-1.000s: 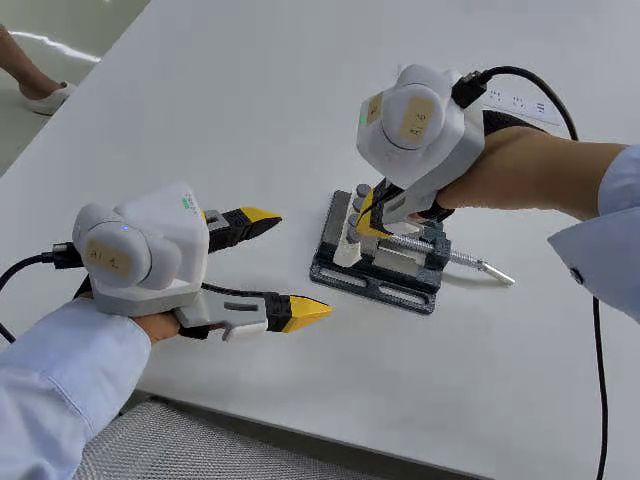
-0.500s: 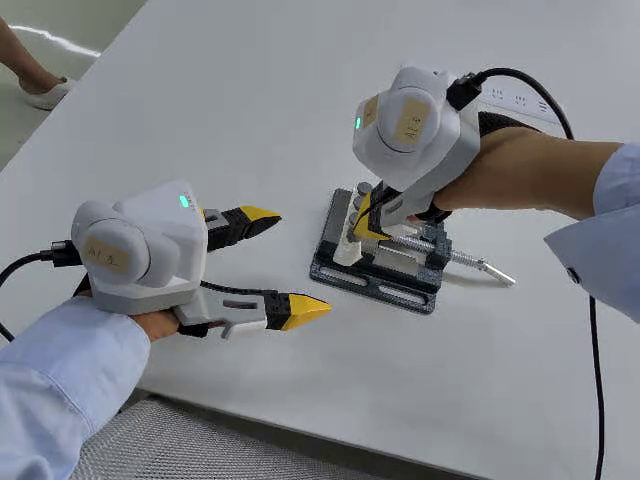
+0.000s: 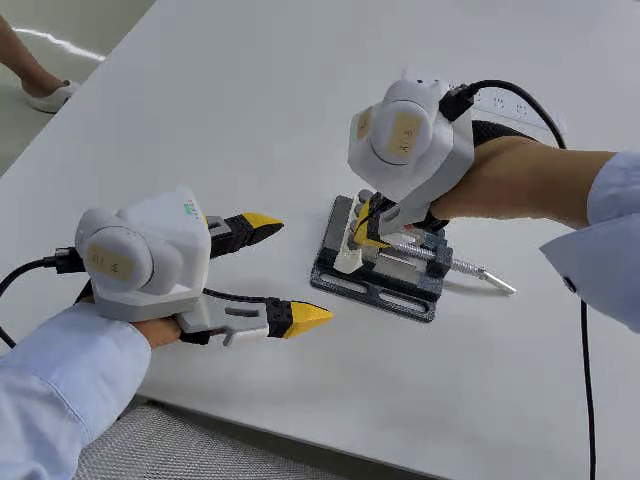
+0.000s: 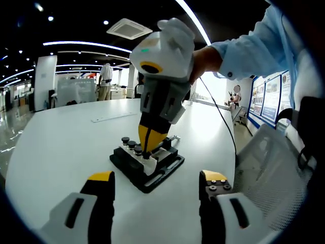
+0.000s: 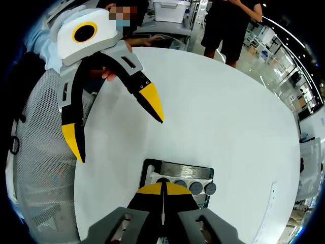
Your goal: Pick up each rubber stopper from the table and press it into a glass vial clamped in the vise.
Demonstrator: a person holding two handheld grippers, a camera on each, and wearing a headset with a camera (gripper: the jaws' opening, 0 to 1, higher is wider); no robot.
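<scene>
Three dark grey round rubber stoppers [image 5: 194, 186] sit in a row on the small glass vials [image 4: 125, 146], which are clamped in the dark metal bench vise [image 3: 392, 283] on the white tabletop [image 3: 250, 100]. The vials themselves are barely visible. A 4th dark disc peeks out at the row's end, right under the right gripper [image 5: 163, 199]. Its yellow tips are pressed together w/ nothing seen btwn them. The left gripper [image 3: 283, 270] hovers spread wide & empty, well apart from the vise. Approx. 3 of 4 look done; the last is prob. being seated, flushness unclear.
</scene>
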